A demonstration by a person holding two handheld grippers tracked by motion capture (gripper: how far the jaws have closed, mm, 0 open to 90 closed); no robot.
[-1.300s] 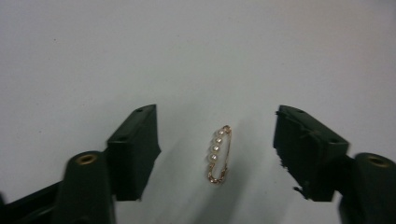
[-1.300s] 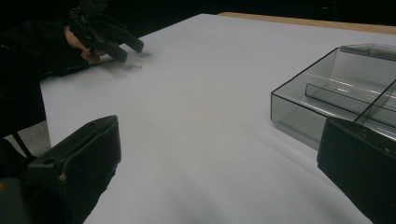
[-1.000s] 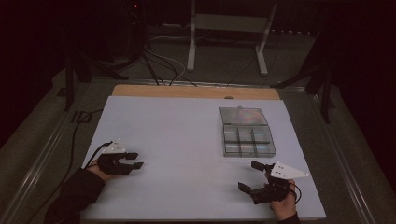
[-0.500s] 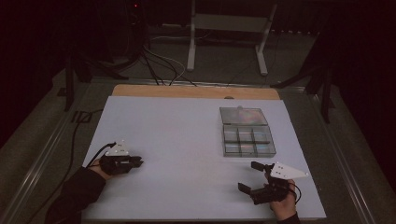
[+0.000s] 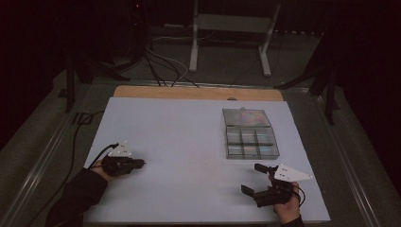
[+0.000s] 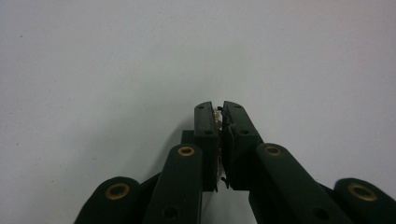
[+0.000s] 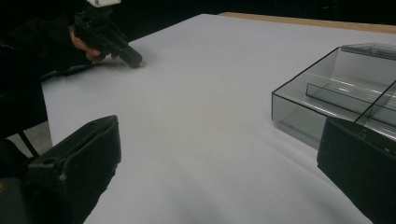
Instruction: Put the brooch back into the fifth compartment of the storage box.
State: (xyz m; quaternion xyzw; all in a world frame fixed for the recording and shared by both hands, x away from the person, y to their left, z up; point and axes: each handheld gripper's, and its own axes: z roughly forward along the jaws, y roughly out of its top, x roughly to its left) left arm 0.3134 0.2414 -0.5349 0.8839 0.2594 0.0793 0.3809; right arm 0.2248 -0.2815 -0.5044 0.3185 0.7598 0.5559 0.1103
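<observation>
My left gripper [image 5: 141, 163] lies low on the white mat [image 5: 179, 142] at the near left, its tips down on the surface. In the left gripper view its jaws [image 6: 220, 106] are pressed together on a small brass-glinting piece [image 6: 218, 117], most of it hidden between the pads. Near the front right, my right gripper [image 5: 252, 178] stands open with its jaws wide apart and nothing between them [image 7: 219, 126]. A clear compartment box [image 5: 249, 139] with its lid [image 5: 246, 117] laid back sits at the right, just beyond the right gripper; its near corner [image 7: 299, 107] shows in the right gripper view.
A wooden table edge [image 5: 198, 92] runs along the mat's far side. Cables [image 5: 161, 66] and a white stand [image 5: 231, 28] are on the floor beyond. In the right gripper view the left gripper [image 7: 133, 58] shows far off, touching the mat.
The left gripper's jaws have closed, and the hand has shifted slightly nearer and turned. The right gripper has stayed where it was, still open.
</observation>
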